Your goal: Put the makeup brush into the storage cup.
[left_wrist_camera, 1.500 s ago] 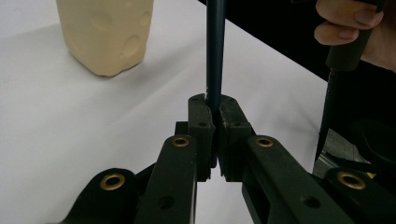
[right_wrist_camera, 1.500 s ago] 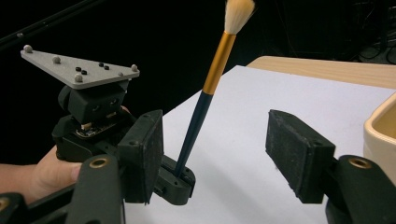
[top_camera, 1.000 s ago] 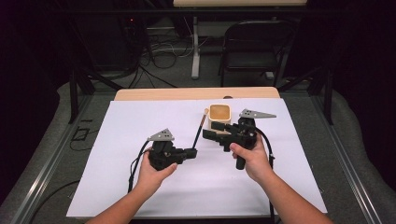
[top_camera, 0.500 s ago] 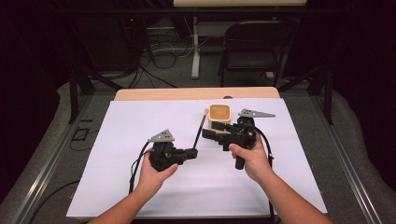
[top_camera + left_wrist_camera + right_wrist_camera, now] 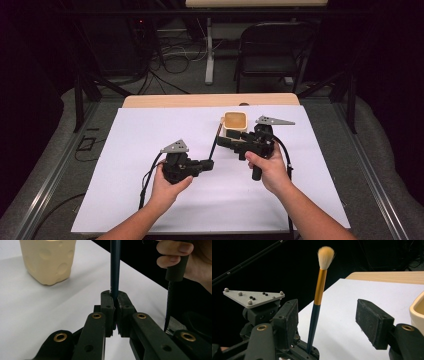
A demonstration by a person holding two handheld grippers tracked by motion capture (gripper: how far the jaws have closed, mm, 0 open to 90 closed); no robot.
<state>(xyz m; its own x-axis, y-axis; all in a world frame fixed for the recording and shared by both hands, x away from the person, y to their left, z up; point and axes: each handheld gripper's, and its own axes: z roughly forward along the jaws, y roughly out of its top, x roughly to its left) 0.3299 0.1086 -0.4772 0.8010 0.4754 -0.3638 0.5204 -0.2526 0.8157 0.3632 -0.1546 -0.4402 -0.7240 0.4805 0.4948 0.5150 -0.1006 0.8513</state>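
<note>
My left gripper (image 5: 211,162) is shut on the low end of a brush (image 5: 216,142) and holds it upright over the white sheet. Its jaws (image 5: 113,296) pinch the dark blue handle (image 5: 115,267). The brush (image 5: 319,290) has a gold ferrule and cream bristles on top. My right gripper (image 5: 222,144) points left at the brush. Its jaws (image 5: 329,320) stand wide and have just been closing a little, with the handle between them nearer the left pad (image 5: 288,321) and neither pad touching it. A cream cup (image 5: 234,124) stands just behind.
A white sheet (image 5: 150,130) covers the wooden table (image 5: 200,101). The cup (image 5: 48,260) has a dimpled wall and sits close to both grippers. A black chair (image 5: 272,55) and cables lie on the floor beyond the far edge.
</note>
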